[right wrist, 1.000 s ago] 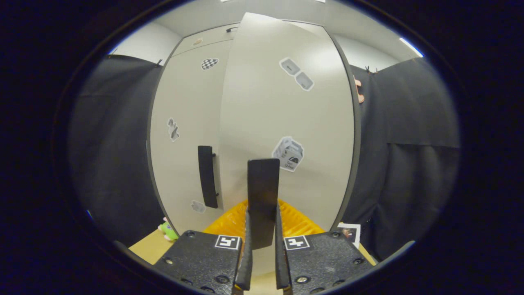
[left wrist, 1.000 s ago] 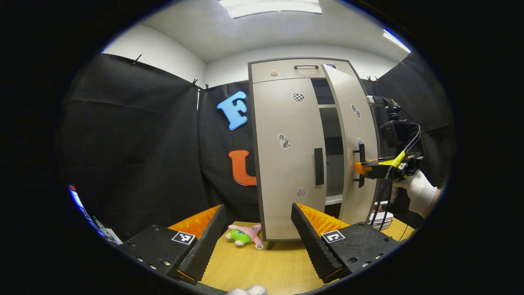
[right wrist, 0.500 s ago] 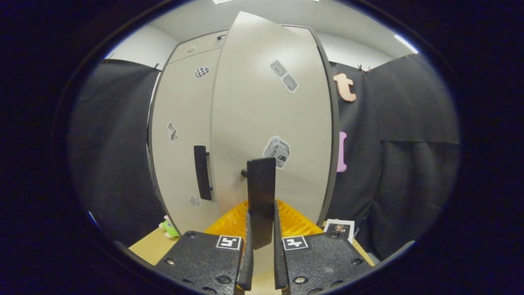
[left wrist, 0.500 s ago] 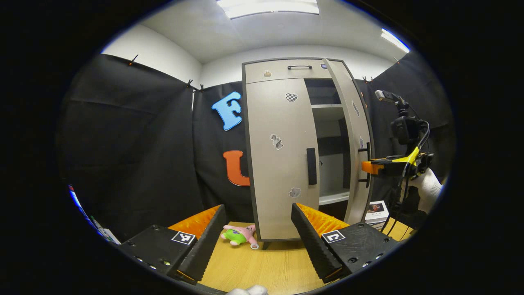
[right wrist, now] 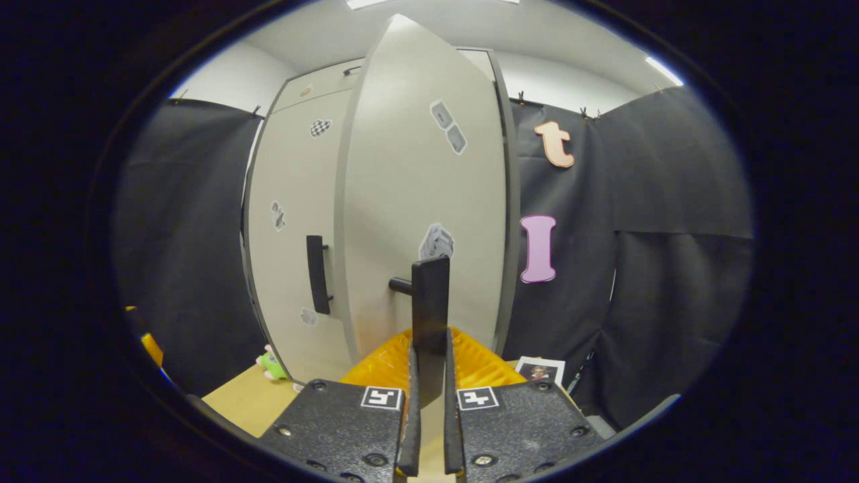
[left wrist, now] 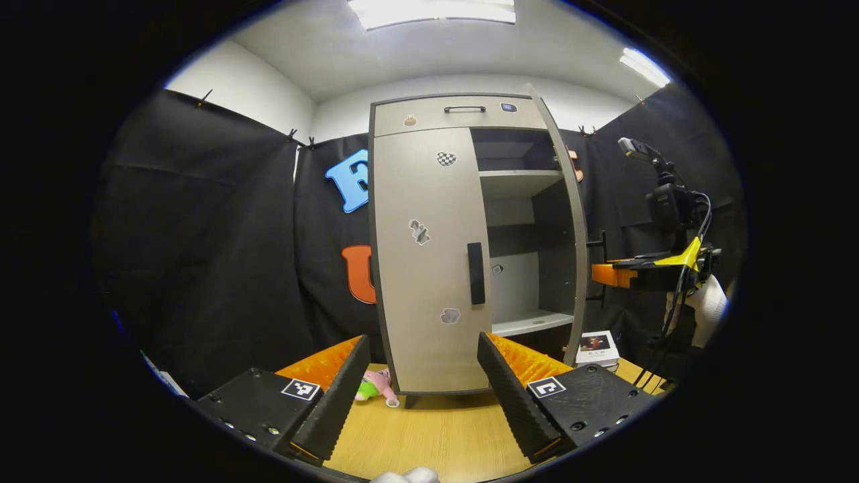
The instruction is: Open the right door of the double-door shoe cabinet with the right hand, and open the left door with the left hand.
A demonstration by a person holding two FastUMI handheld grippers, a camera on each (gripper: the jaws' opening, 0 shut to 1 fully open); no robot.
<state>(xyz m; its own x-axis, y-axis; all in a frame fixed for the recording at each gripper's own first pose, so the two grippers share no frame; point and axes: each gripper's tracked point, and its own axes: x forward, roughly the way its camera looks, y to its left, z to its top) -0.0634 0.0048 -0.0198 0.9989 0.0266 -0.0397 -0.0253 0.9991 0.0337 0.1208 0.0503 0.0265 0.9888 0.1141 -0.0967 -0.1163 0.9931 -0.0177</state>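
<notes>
Right tongs (right wrist: 427, 376) clamp the right door's handle (right wrist: 429, 315), right door (left wrist: 560, 221) swung wide; left tongs (left wrist: 419, 382) gape empty before the closed left door (left wrist: 429, 268), cabinet at the table's (left wrist: 429, 436) far edge.

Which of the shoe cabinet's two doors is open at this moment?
The right door is open: it stands swung out, baring shelves. The left door is shut, flush with the cabinet front.

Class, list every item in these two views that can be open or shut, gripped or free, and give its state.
right door: swung wide open, shelves exposed.
left door: shut.
top drawer: shut.
right door handle: clamped between both fingers of the right gripper.
left door handle: free, untouched.
right gripper: shut on the handle.
left gripper: open, holding nothing.
</notes>
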